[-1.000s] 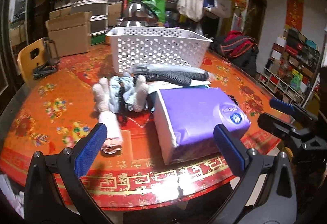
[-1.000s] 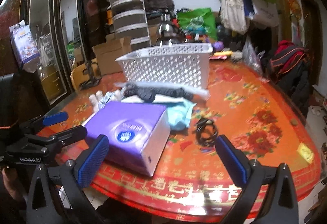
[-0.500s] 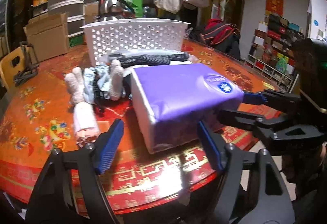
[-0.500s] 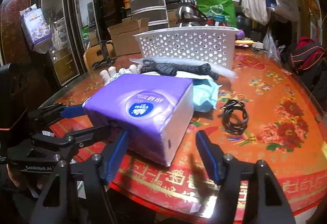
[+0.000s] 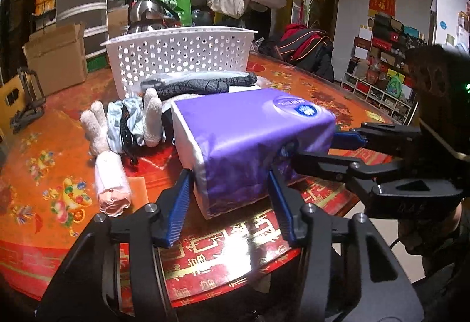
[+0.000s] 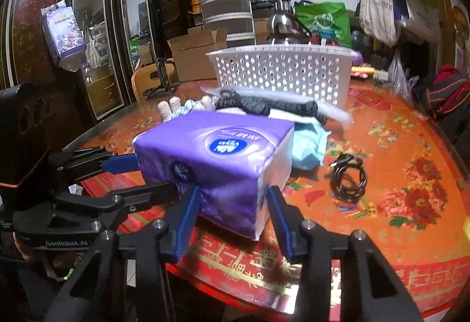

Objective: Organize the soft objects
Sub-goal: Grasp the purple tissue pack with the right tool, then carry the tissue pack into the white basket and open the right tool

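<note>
A purple tissue pack (image 5: 249,142) lies at the near edge of the red table; it also shows in the right wrist view (image 6: 223,163). My left gripper (image 5: 232,204) is shut on its near end. My right gripper (image 6: 232,204) is shut on its other corner and shows in the left wrist view (image 5: 332,151). Behind the pack lie white socks with a blue cloth (image 5: 126,122), a pink roll (image 5: 111,187), a dark knit piece (image 5: 205,84) and a light blue cloth (image 6: 308,148). A white perforated basket (image 5: 179,57) stands behind them.
A coiled black cable (image 6: 349,178) lies on the table right of the pack. Cardboard boxes (image 5: 55,57), a kettle (image 5: 149,13) and stacked containers stand behind the basket. A yellow chair (image 6: 147,81) stands at the far left edge.
Both grippers moved in from either side and closed on the tissue pack. The pack has tilted and risen slightly at its near edge.
</note>
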`<action>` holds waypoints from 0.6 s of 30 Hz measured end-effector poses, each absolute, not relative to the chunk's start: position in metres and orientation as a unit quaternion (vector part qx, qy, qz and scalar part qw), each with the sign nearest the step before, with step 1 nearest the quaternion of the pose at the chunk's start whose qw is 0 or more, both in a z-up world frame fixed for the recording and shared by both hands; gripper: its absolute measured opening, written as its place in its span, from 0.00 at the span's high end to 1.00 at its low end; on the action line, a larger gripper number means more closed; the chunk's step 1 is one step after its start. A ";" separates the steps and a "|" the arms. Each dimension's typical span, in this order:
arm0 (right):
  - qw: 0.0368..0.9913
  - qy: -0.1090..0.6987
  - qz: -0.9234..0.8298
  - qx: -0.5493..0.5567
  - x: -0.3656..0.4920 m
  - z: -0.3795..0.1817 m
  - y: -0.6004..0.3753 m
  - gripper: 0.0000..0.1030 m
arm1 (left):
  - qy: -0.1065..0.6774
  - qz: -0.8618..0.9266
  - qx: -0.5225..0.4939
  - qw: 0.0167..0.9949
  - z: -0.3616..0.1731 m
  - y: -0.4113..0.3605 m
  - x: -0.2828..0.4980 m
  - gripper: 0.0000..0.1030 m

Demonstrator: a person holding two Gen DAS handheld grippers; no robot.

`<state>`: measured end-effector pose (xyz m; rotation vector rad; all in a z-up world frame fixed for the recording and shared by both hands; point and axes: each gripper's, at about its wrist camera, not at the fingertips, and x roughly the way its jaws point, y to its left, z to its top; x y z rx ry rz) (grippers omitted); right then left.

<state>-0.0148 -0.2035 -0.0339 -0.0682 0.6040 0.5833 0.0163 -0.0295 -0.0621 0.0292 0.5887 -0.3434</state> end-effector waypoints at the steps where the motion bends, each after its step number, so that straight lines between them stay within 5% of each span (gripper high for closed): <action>1: 0.914 0.290 0.281 -0.036 -0.017 -0.031 -0.203 0.55 | 0.286 -0.168 0.016 0.943 -0.060 -0.030 0.015 0.52; 18: 0.930 0.236 0.276 -0.056 -0.007 0.023 -0.198 0.57 | 0.239 -0.158 -0.006 0.958 0.004 -0.020 0.012 0.52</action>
